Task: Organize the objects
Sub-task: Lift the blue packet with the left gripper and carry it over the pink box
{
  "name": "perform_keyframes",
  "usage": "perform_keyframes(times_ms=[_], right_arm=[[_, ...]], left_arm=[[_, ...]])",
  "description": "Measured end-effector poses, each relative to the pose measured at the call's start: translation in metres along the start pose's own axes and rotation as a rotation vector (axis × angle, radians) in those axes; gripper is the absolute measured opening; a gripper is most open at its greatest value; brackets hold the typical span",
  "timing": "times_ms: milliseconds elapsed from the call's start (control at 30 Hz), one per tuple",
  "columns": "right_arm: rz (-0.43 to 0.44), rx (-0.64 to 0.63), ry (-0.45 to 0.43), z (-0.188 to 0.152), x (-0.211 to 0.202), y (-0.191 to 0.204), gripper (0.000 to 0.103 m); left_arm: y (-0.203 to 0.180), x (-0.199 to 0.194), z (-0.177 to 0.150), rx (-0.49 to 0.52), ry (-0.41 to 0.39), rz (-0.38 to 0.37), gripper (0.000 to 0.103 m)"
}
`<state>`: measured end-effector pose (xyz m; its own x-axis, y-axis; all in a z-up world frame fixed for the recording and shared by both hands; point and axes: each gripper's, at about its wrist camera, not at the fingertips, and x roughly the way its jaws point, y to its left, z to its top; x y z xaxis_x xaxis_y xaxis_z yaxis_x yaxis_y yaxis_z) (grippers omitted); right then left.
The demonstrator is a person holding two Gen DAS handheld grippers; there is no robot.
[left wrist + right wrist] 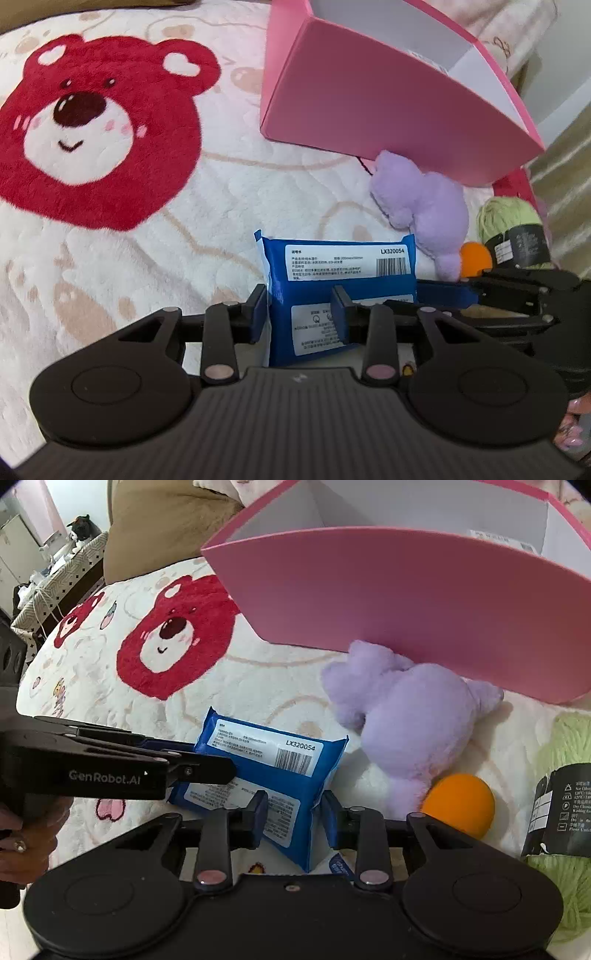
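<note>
Both grippers, left (301, 314) and right (293, 818), were clamped on the blue pack (273, 771) on the bed (147, 258). Grasp step, likely. Next: lift into pink box (406, 609) at 12 o'clock.

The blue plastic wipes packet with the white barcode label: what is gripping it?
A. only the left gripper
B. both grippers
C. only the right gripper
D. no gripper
B. The left gripper pinches one part of the blue plastic wipes packet, and the right gripper pinches another part, pads pressed against the wrapper in each wrist view.
</note>
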<state>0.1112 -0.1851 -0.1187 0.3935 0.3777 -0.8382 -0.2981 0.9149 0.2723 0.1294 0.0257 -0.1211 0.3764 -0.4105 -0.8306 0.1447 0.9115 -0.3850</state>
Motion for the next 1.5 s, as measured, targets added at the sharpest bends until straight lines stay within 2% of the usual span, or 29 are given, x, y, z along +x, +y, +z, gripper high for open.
perform_keyframes(times_ms=[167, 267, 367, 600, 800, 900, 1067, 1267, 1500], right_arm=[[-0.007, -0.001, -0.018, 0.003, -0.012, 0.004, 0.032], [-0.007, 0.002, -0.032, 0.006, -0.031, 0.009, 0.034], [-0.005, 0.006, -0.040, 0.008, -0.052, 0.015, 0.040], [-0.064, -0.053, -0.091, 0.015, -0.105, 0.035, 0.055], [-0.098, -0.092, -0.178, 0.027, -0.150, 0.043, 0.067], [-0.114, -0.098, -0.222, 0.037, -0.169, 0.043, 0.072], [-0.165, -0.125, -0.268, 0.056, -0.192, 0.037, 0.073], [-0.221, -0.129, -0.299, 0.088, -0.198, 0.018, 0.073], [-0.264, -0.118, -0.219, 0.129, -0.166, -0.023, 0.073]], left_arm=[[-0.003, -0.017, 0.000, -0.015, -0.014, -0.044, 0.031], [-0.014, -0.035, 0.001, 0.042, -0.045, -0.047, 0.031], [-0.023, -0.055, 0.001, 0.085, -0.078, -0.073, 0.031], [-0.052, -0.098, 0.007, 0.163, -0.119, -0.129, 0.031], [-0.082, -0.134, 0.027, 0.242, -0.189, -0.155, 0.031], [-0.096, -0.146, 0.043, 0.266, -0.197, -0.180, 0.031], [-0.121, -0.161, 0.071, 0.322, -0.246, -0.184, 0.031], [-0.143, -0.146, 0.111, 0.316, -0.271, -0.179, 0.031], [-0.144, -0.085, 0.150, 0.234, -0.221, -0.162, 0.031]])
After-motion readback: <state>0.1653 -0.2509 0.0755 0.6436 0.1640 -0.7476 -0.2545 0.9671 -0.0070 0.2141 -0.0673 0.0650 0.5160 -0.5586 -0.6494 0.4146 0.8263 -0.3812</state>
